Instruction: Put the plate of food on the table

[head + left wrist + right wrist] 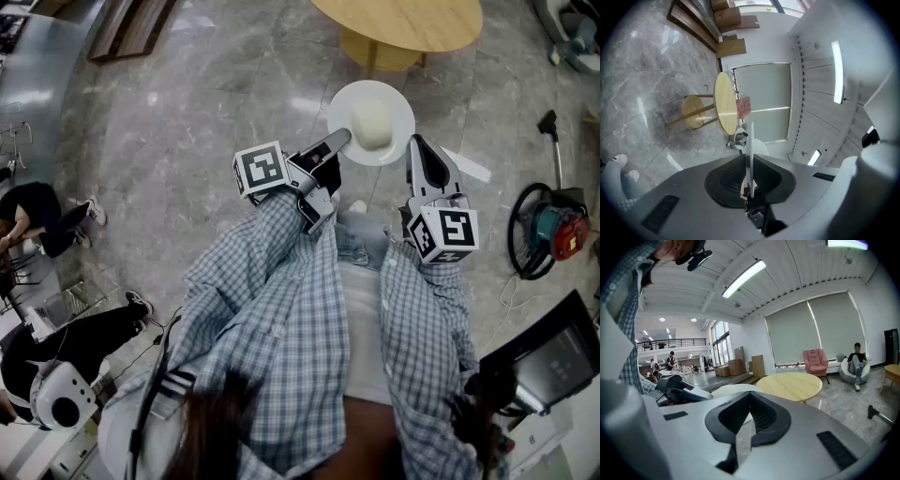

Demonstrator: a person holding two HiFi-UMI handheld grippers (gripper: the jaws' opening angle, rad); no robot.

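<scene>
**Mia:** Where was the plate?

**Tom:** It was up in the air, over the grey stone floor. It was near the round wooden table, just short of the table's near edge. It did not touch the table.

**Mia:** What was on it?

**Tom:** One pale round lump of food, in the middle of the plate.

**Mia:** Who held it?

**Tom:** The left gripper did. Its jaws were squeezed onto the plate's left edge. In the left gripper view the thin white rim ran right between the two black pads.

**Mia:** And the right gripper?

**Tom:** It was just beside the plate's right edge. Its jaws were closed, with the tips together and nothing between them. I could not tell if it touched the plate.

**Mia:** Was there room on the table?

**Tom:** Yes. The top was bare wood as far as both gripper views showed.

**Mia:** Was anything in the way on the floor?

**Tom:** Not between the plate and the table. A red and green machine with a black hose lay off to the right, well apart. A person sat far off to the left. A white strip lay on the floor near the right gripper.
</scene>
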